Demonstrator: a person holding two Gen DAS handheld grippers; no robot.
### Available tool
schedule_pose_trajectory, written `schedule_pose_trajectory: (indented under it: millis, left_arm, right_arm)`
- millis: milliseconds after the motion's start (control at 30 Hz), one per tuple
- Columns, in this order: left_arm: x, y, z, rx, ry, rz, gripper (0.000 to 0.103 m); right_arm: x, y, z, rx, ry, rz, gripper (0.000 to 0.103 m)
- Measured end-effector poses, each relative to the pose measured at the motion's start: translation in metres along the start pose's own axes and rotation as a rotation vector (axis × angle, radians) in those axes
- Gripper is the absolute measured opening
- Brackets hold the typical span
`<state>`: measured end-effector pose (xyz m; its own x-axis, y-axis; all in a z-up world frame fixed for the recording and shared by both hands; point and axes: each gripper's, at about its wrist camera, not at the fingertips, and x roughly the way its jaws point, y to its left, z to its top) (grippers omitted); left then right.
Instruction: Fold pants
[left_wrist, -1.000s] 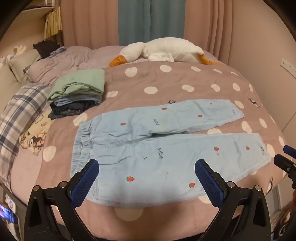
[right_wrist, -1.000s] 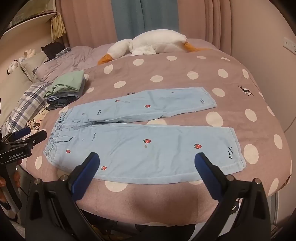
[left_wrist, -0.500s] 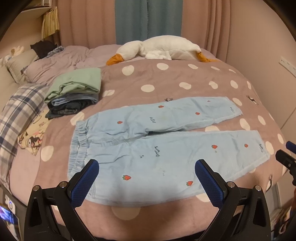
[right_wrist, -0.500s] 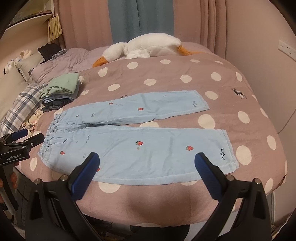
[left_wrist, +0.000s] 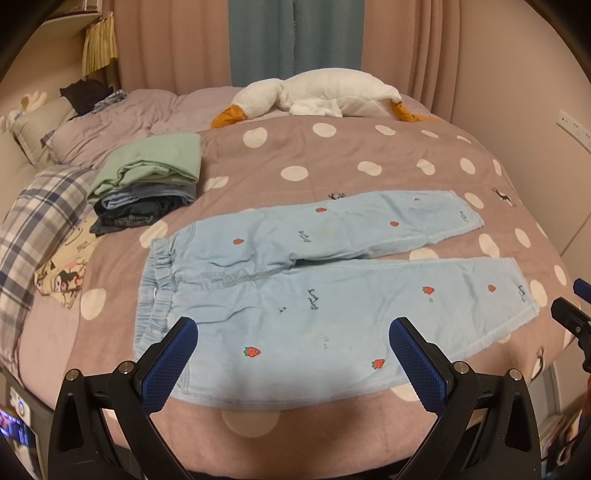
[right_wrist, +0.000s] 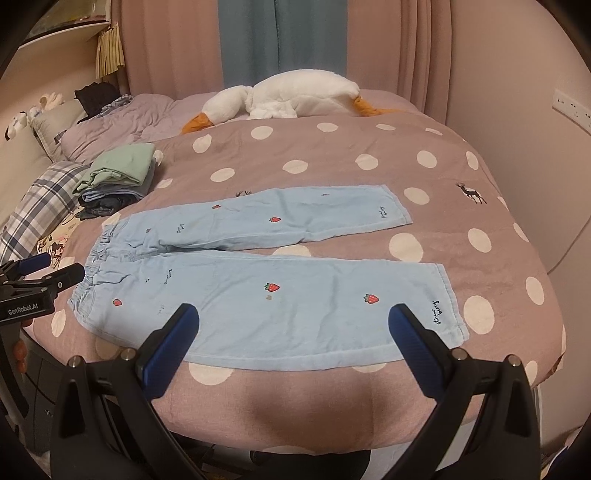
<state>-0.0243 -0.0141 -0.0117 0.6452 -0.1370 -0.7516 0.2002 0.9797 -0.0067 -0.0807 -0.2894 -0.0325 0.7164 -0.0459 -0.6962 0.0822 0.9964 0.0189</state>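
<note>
Right, the light-blue strawberry pants (left_wrist: 332, 280) lie flat and unfolded across the polka-dot bedspread (left_wrist: 332, 162), waistband to the left, both legs running out to the right with a narrow gap between them. The left gripper (left_wrist: 293, 363) hovers at the near edge with its blue fingers spread wide and holding nothing, and the right gripper (right_wrist: 293, 349) likewise. A stack of folded clothes (left_wrist: 147, 184) sits beyond the waistband, a plush goose (left_wrist: 317, 96) at the far side.

left tool (left_wrist: 293, 356) spread wide, right tool (right_wrist: 293, 345) spread wide, both empty
</note>
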Motion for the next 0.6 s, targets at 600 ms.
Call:
schedule_pose_trajectory:
  millis: [600]
  left_arm:
    - [0.0012, -0.0022, -0.0008, 0.001, 0.009, 0.0, 0.103]
  right_arm:
    - [-0.0008, -0.0026, 0.0006, 0.001, -0.018, 0.003, 0.103]
